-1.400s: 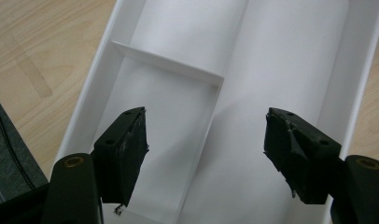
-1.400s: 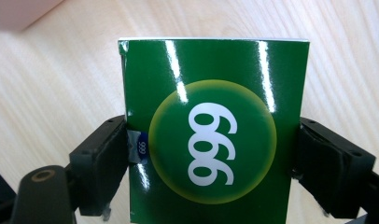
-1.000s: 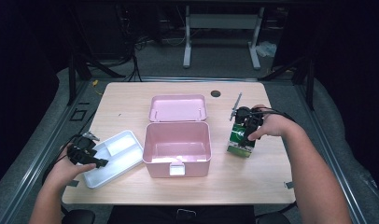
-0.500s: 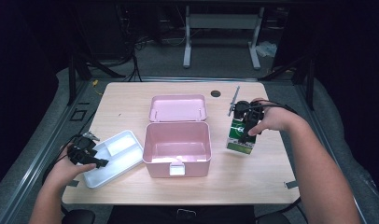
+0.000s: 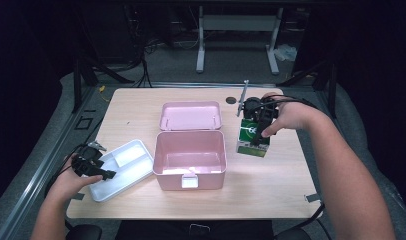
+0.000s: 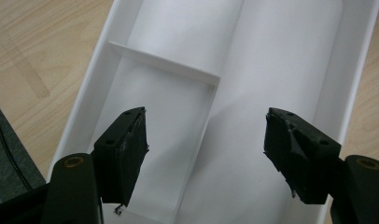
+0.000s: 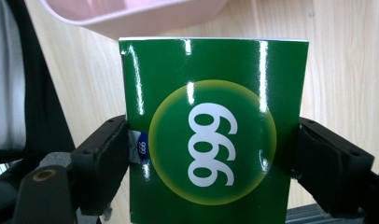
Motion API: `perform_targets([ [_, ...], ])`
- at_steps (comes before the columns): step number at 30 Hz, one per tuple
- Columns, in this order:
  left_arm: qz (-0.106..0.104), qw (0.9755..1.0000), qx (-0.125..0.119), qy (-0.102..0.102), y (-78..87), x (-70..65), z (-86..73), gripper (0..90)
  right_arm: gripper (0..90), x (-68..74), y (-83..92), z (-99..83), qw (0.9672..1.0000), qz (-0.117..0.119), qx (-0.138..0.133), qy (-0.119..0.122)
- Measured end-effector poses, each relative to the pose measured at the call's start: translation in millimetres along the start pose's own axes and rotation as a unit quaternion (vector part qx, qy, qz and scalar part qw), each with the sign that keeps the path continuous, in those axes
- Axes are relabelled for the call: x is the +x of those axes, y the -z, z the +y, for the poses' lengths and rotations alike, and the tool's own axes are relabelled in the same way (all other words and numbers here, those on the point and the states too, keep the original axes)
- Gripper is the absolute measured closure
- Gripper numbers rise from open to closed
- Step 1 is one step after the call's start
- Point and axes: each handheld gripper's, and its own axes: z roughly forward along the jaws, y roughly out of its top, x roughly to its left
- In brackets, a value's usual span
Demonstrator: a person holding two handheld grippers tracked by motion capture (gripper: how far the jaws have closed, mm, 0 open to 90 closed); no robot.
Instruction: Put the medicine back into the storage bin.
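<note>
A green box (image 5: 252, 138) printed with "999" (image 7: 211, 135) hangs lifted off the table, right of the open pink case (image 5: 190, 152). My right gripper (image 5: 257, 116) is shut on it, one jaw pressed to each side of the box (image 7: 211, 135). My left gripper (image 5: 91, 165) stands open over the near end of a white divided tray (image 5: 122, 167). Between its jaws lies the bare white tray floor (image 6: 234, 140) with a short cross wall.
The pink case's lid (image 5: 191, 116) lies flat behind the case. A dark round hole (image 5: 231, 100) marks the wooden table (image 5: 271, 195) at the back. Table legs and cables stand on the dark floor beyond the far edge.
My right gripper has lifted the green box and carried it a little left, toward the pink case. My left gripper has stayed over the white tray.
</note>
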Motion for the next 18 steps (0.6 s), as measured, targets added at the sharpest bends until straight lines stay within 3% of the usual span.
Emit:
perform_targets([
  [12, -0.001, 1.0000, 0.000, -0.001, 0.1, -0.8, 0.3, 30.3, 17.1, 14.9, 22.3, 29.9, 0.9989, 0.008, -0.019, 0.041],
  [18, -0.001, 1.0000, 0.000, -0.004, 0.5, -0.5, 0.5, 30.3, 17.2, 19.4, 25.0, 49.5, 0.9979, 0.012, -0.023, 0.059],
])
